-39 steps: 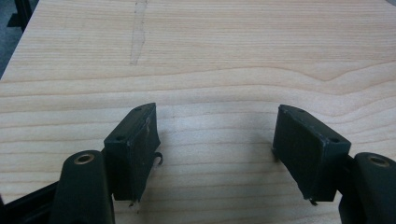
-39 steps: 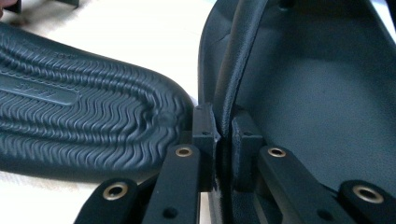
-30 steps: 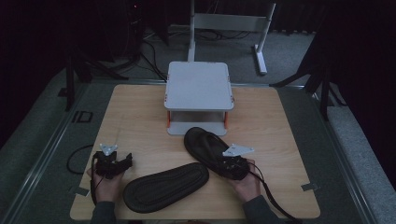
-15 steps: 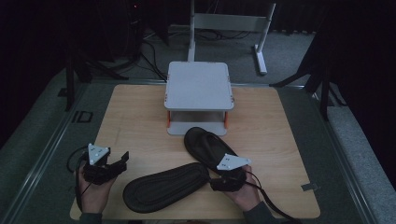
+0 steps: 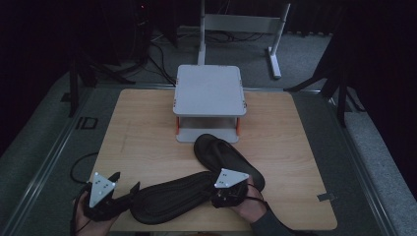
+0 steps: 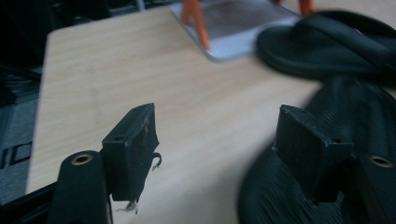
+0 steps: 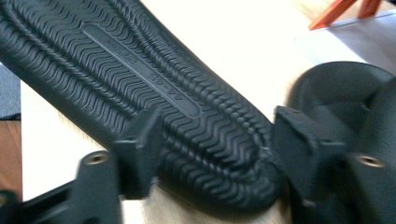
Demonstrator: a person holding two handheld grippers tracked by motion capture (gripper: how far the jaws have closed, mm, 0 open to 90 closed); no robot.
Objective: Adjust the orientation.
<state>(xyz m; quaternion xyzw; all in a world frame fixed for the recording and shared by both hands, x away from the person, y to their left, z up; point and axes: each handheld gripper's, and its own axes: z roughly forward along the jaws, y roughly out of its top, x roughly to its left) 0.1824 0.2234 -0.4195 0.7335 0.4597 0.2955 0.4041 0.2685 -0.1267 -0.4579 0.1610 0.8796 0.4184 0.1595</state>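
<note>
— At the near edge of the desk, what lies between the two grippers?

— An overturned slipper, sole up, lying flat and slantwise across the front of the wood. Its ribbed tread shows clearly in the right gripper view.

— Where does it sit relative to the fingers?

— One rounded end lies between the right gripper fingers, which are spread on either side of it, not yet pinching. The other end lies beside the left gripper; there one finger hangs over the slipper's edge and the other over bare wood, both spread wide with nothing between them.

— And around that?

— A second slipper lies strap side up just behind, its end close against the first beside the right gripper. Farther back stands a small grey rack with orange legs, well apart from both hands.
</note>
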